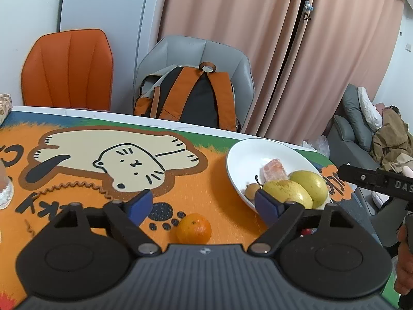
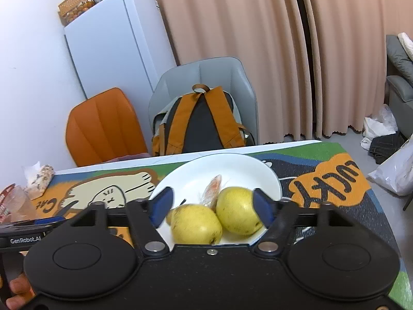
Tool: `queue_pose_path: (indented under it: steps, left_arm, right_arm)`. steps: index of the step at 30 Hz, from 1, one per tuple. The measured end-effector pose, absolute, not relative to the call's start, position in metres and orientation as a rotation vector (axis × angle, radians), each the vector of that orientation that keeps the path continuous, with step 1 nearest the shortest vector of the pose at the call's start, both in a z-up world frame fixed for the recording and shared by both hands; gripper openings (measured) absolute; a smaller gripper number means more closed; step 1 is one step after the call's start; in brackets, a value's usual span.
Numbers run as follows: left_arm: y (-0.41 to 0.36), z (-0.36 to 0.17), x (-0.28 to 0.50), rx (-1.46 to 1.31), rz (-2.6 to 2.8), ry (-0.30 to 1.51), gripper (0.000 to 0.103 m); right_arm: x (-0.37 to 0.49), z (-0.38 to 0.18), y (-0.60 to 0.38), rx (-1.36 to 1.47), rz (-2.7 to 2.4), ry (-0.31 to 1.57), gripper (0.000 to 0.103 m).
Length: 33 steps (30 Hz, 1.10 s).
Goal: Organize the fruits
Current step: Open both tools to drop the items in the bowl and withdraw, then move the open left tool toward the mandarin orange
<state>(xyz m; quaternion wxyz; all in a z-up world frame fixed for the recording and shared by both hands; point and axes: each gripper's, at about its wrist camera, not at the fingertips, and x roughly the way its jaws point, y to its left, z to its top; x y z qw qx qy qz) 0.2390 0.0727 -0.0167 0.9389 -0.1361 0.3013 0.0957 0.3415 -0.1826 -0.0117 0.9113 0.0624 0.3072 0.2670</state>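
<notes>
A white plate (image 1: 258,152) (image 2: 232,165) on the cat-print mat holds two yellow-green fruits (image 1: 286,193) (image 2: 196,223), a wrapped pink piece (image 1: 273,171) (image 2: 213,190) and a small brown fruit (image 1: 250,188). An orange (image 1: 194,228) lies on the mat just left of the plate. My left gripper (image 1: 202,206) is open above the orange, which sits low between its blue pads without touching them. My right gripper (image 2: 212,206) is open over the plate's near side; the right-hand yellow fruit (image 2: 237,210) lies beside its right pad and is not squeezed.
Behind the table stand an orange chair (image 1: 69,69) and a grey chair with an orange-and-black backpack (image 2: 198,121). A clear cup (image 2: 20,201) and a snack bag (image 2: 38,175) sit at the mat's left. The table edge (image 2: 387,219) drops off right of the plate.
</notes>
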Motion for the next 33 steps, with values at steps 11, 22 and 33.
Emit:
queue_pose_path:
  steps: [11, 22, 33]
  left_arm:
    - [0.055, -0.012, 0.213, -0.266, 0.168, 0.612, 0.092]
    - [0.040, -0.020, 0.194, -0.242, 0.158, 0.640, 0.094]
    - [0.028, -0.031, 0.183, -0.241, 0.122, 0.665, 0.094]
  right_arm:
    - [0.311, -0.006, -0.198, 0.139, 0.574, 0.633, 0.103]
    - [0.290, -0.014, -0.209, 0.143, 0.572, 0.667, 0.103]
    - [0.278, -0.024, -0.217, 0.141, 0.568, 0.682, 0.103]
